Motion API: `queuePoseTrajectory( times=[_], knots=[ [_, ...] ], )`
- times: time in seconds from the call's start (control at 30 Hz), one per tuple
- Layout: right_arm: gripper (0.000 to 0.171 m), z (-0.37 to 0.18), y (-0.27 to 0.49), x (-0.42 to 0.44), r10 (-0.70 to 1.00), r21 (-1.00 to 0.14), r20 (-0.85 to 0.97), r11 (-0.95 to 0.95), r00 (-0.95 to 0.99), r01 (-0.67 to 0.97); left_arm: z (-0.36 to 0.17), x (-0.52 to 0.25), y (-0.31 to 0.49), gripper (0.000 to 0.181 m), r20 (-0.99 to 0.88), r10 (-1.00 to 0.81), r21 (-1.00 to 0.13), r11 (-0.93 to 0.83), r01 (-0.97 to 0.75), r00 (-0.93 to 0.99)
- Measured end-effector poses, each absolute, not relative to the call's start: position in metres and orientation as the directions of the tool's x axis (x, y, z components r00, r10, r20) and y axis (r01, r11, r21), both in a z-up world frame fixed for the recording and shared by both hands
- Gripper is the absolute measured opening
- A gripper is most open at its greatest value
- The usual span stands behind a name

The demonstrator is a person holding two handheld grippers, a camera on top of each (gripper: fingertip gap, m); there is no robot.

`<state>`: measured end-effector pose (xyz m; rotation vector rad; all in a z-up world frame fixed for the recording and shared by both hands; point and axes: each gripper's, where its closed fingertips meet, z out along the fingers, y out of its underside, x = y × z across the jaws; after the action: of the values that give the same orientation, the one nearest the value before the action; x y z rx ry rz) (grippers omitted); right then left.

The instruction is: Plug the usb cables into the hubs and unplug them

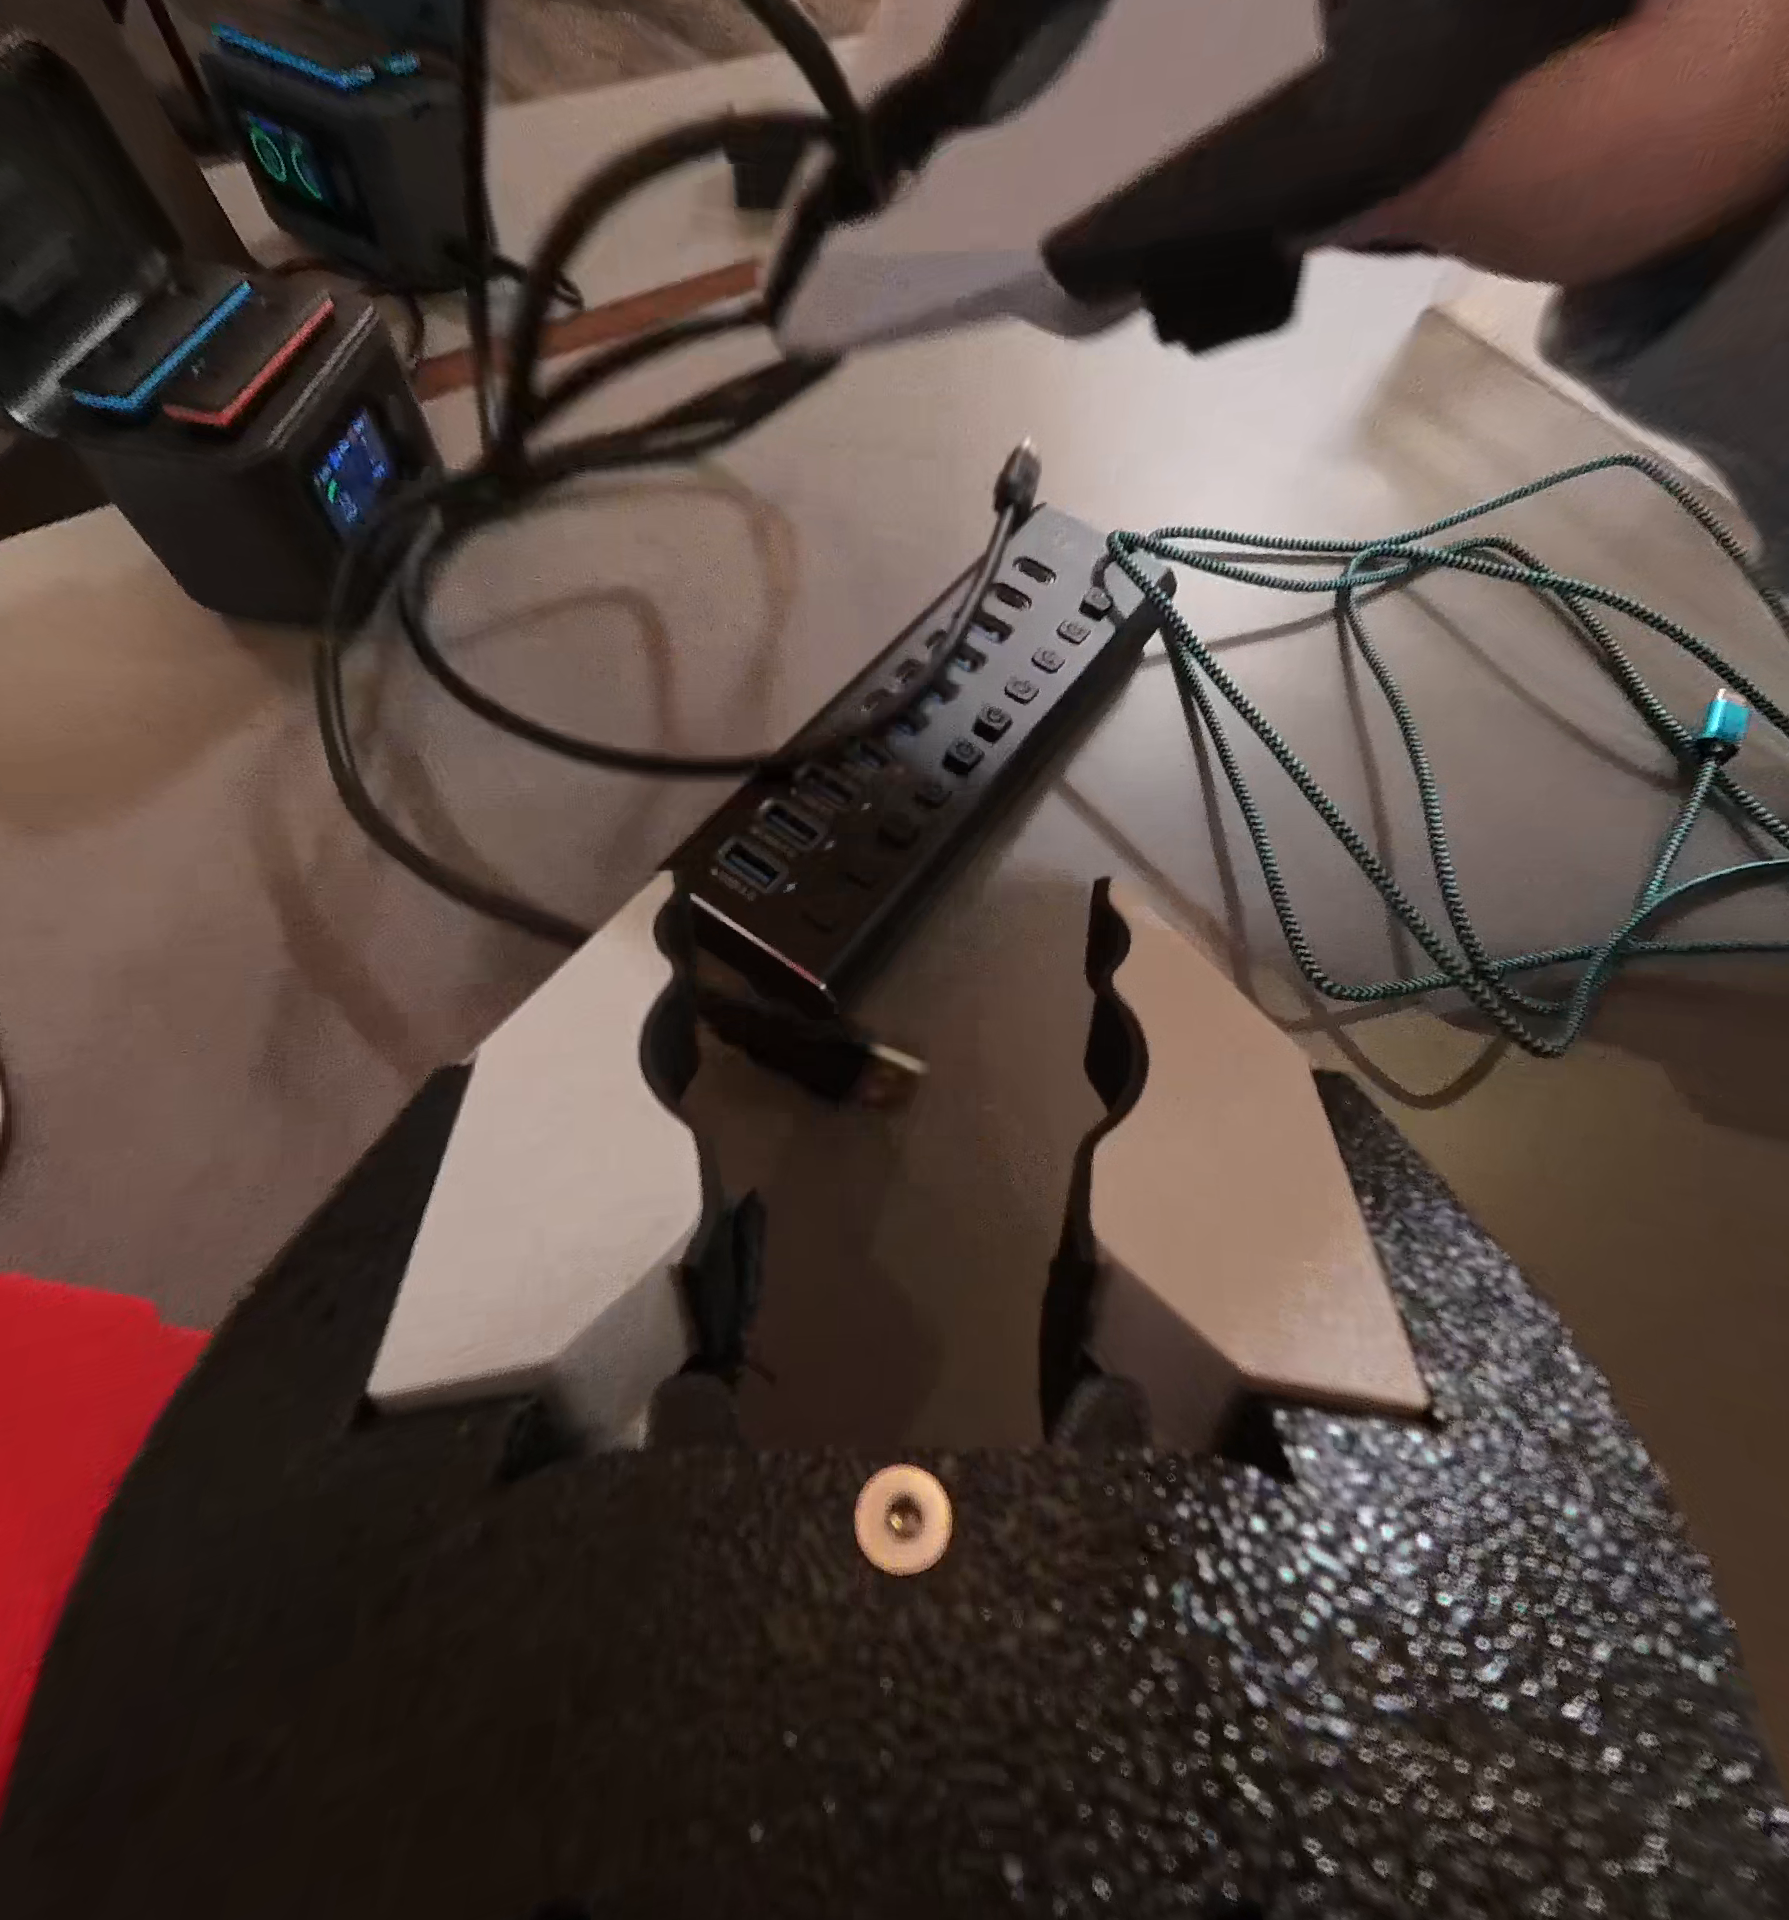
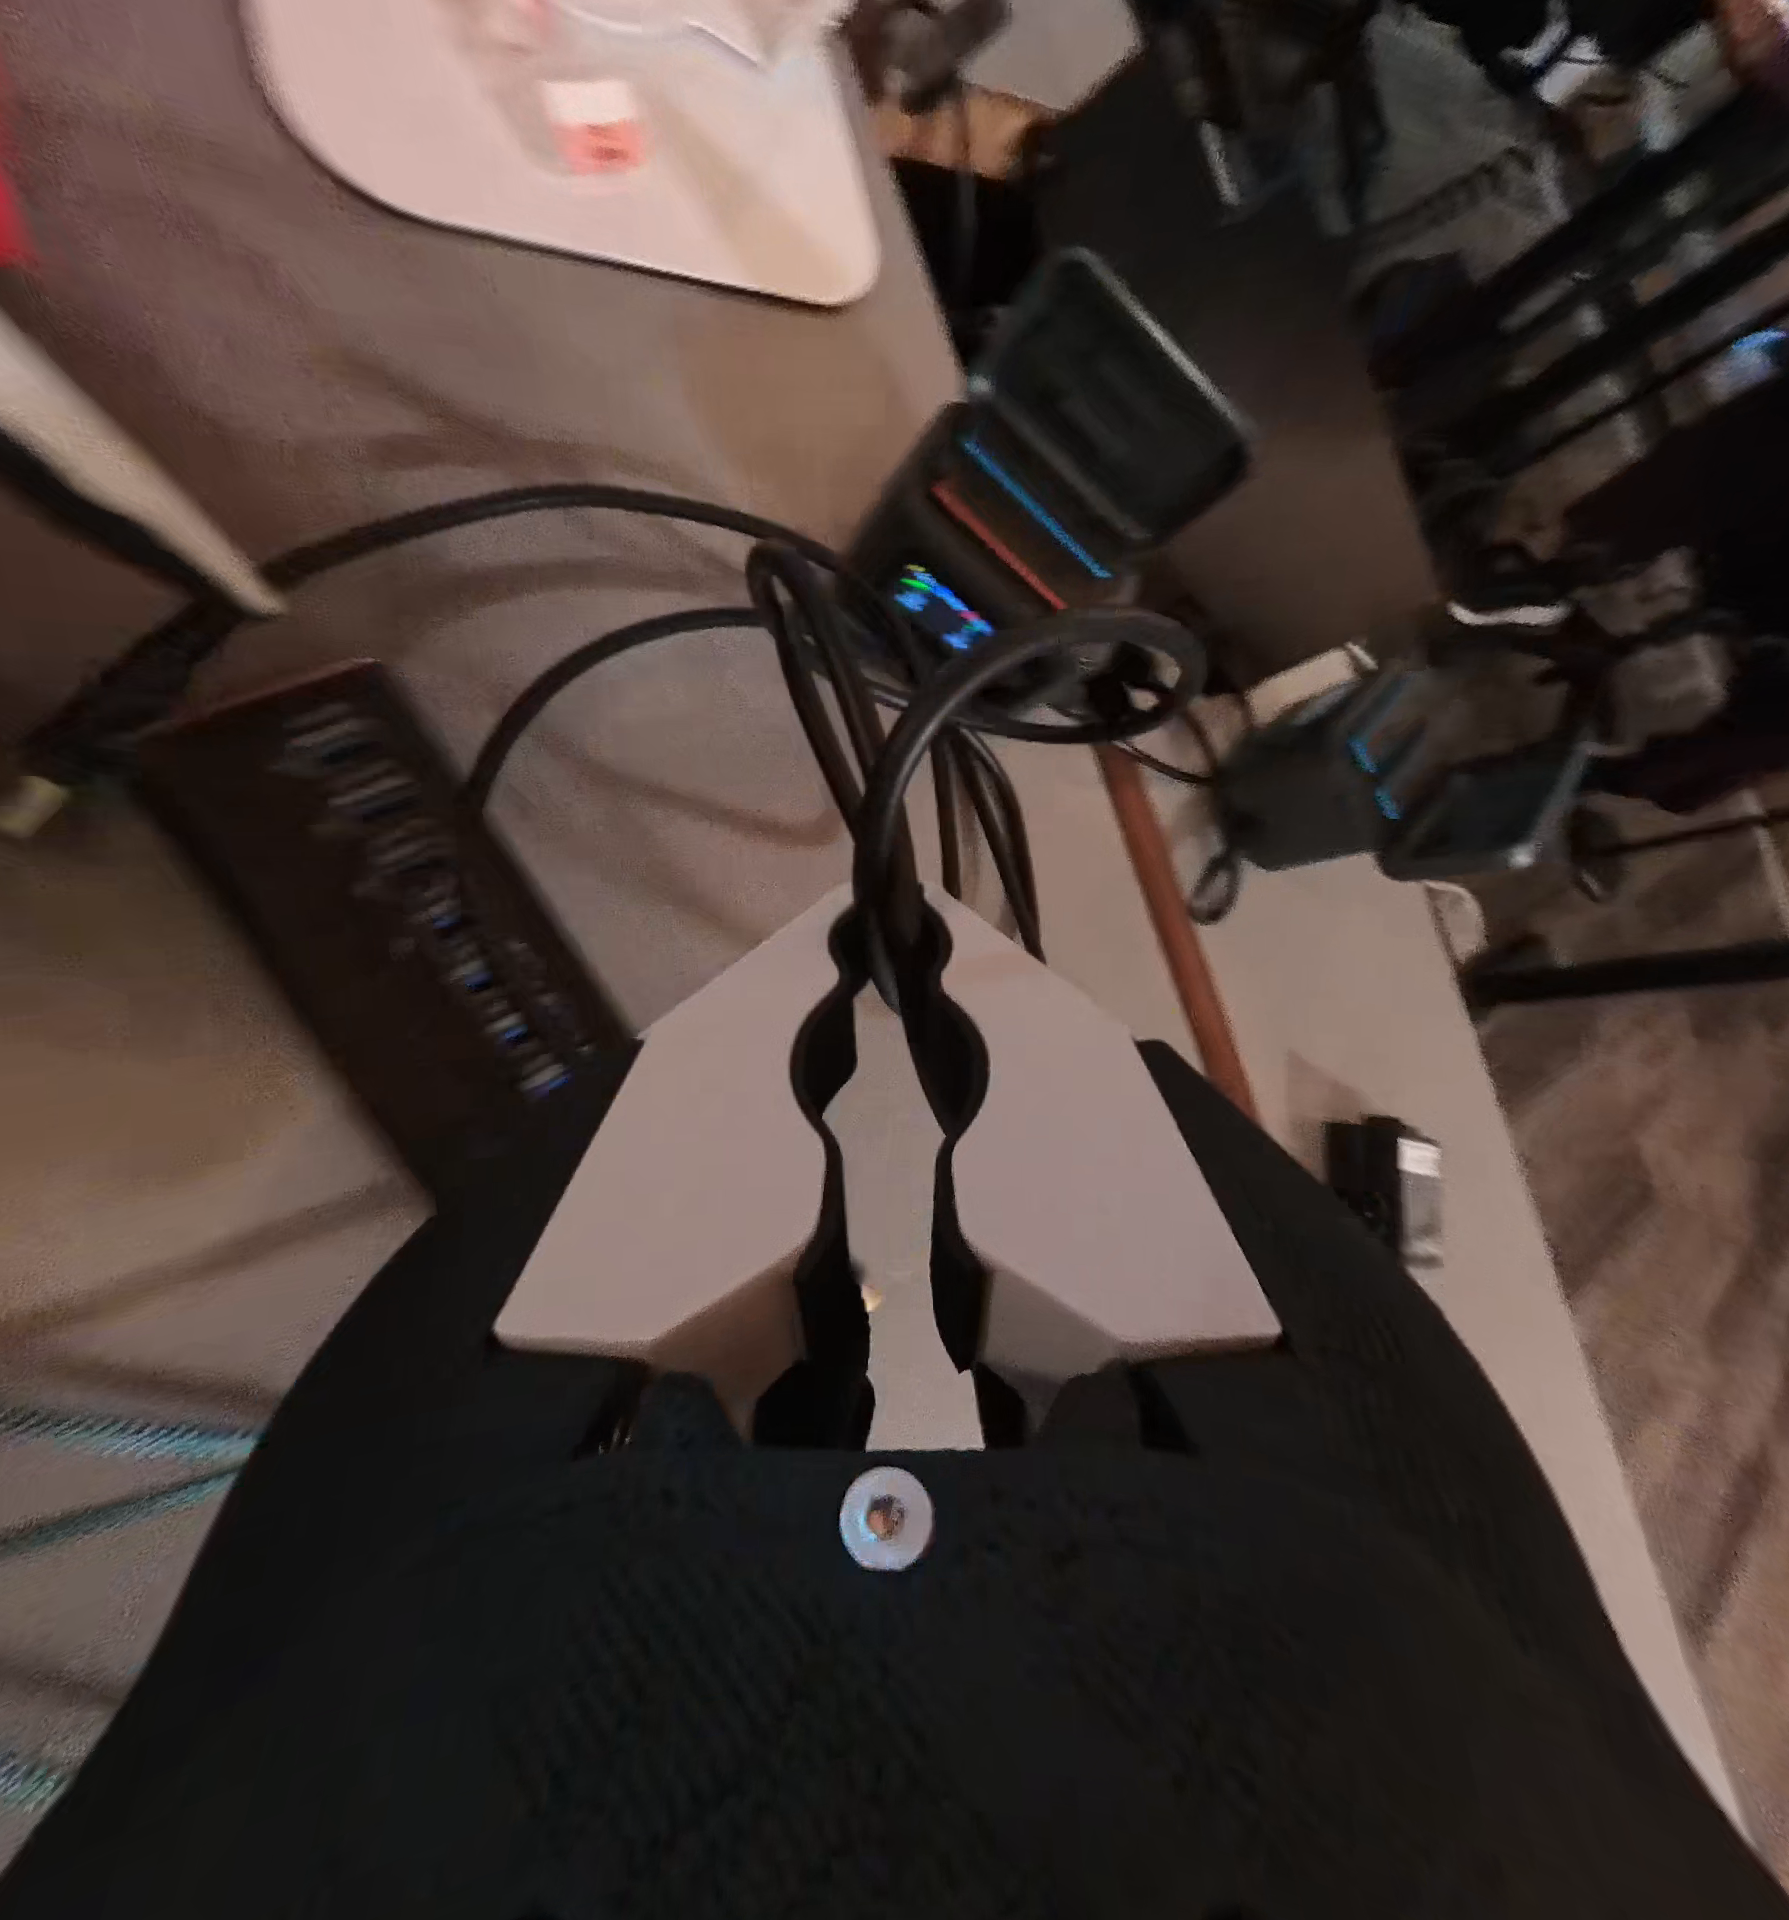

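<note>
A black multi-port USB hub (image 1: 921,748) lies on the beige table (image 1: 194,831). My left gripper (image 1: 882,904) is open just above the hub's near end. A black USB-A plug (image 1: 828,1049) lies between the jaws, close to the left finger, not gripped. A thin black cable (image 1: 973,613) rests across the hub. A green braided cable (image 1: 1441,779) with a teal connector (image 1: 1726,717) lies loose to the hub's right. My right gripper (image 2: 890,935) is shut on a black cable (image 2: 900,790) near the table's edge. The hub (image 2: 402,883) lies to its left.
Black charging docks with lit screens (image 1: 246,468) (image 2: 1056,468) stand at the table's back, with several black cables looped around them. A white pad (image 2: 557,135) lies farther off. A person's arm (image 1: 1596,156) holds the right gripper. The table edge (image 2: 1181,987) drops to the floor. My hands' fingertips stand some 12 centimetres from each other. The hub (image 2: 402,883) lies some 4 centimetres from my left tips, 10 centimetres from my right tips. It is also in sight in the left wrist view (image 1: 862,788).
</note>
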<state>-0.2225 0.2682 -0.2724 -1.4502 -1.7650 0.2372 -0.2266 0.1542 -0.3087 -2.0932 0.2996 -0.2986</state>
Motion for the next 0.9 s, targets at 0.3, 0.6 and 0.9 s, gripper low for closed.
queuePoseTrajectory(
  times=[0.3, 0.6, 0.9],
  knots=[
    [0.004, -0.298, 0.33, -0.193, 0.848, -0.409, 0.528, 0.216, 0.037, 0.886, -0.308, -0.229, 0.152, 0.071, 0.098, -0.327, -0.85, -0.519, -0.091, 0.94],
    [0.004, -0.281, 0.343, -0.088, 0.86, -0.247, 0.51, 0.139, 0.007, 0.959, -0.31, -0.226, 0.153, 0.07, 0.092, -0.323, -0.848, -0.521, -0.096, 0.942],
    [0.052, -0.241, 0.336, -0.028, 0.778, -0.381, 0.438, -0.292, 0.45, 0.877, -0.307, -0.224, 0.156, 0.065, 0.039, -0.326, -0.865, -0.484, -0.131, 0.944]
  ],
)
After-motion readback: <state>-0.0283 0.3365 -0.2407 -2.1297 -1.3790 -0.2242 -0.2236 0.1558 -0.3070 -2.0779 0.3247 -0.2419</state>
